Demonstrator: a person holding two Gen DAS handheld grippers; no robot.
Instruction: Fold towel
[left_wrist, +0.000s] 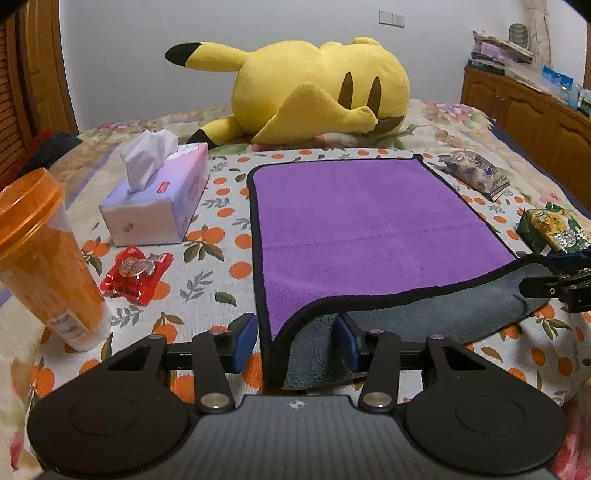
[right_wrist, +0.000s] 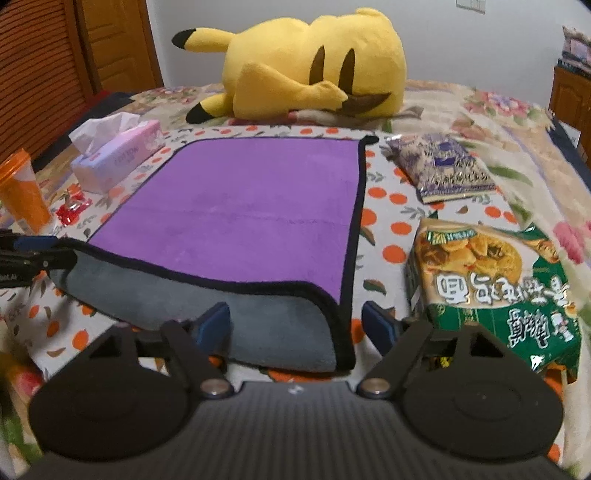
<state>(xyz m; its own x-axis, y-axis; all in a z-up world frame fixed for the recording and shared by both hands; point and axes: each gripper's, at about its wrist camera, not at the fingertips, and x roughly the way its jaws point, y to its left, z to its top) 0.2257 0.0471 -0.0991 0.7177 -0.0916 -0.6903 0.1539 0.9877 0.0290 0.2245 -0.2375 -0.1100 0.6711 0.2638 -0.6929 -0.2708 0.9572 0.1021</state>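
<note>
A purple towel (left_wrist: 369, 225) with a black hem and grey underside lies flat on the bed; its near edge is turned over, showing grey. My left gripper (left_wrist: 297, 341) is open, its blue pads straddling the towel's near left corner. My right gripper (right_wrist: 297, 330) is open, its pads either side of the near right corner of the towel (right_wrist: 240, 214). In the left wrist view the right gripper's tips (left_wrist: 554, 277) show at the right edge. In the right wrist view the left gripper's tips (right_wrist: 29, 254) show at the left edge.
On the orange-print sheet (left_wrist: 221, 206) stand a tissue box (left_wrist: 159, 199), an orange cup (left_wrist: 48, 262) and a red packet (left_wrist: 136, 273) to the left. A purple packet (right_wrist: 443, 170) and green noodle pack (right_wrist: 491, 284) lie right. A yellow plush (left_wrist: 317, 88) lies behind.
</note>
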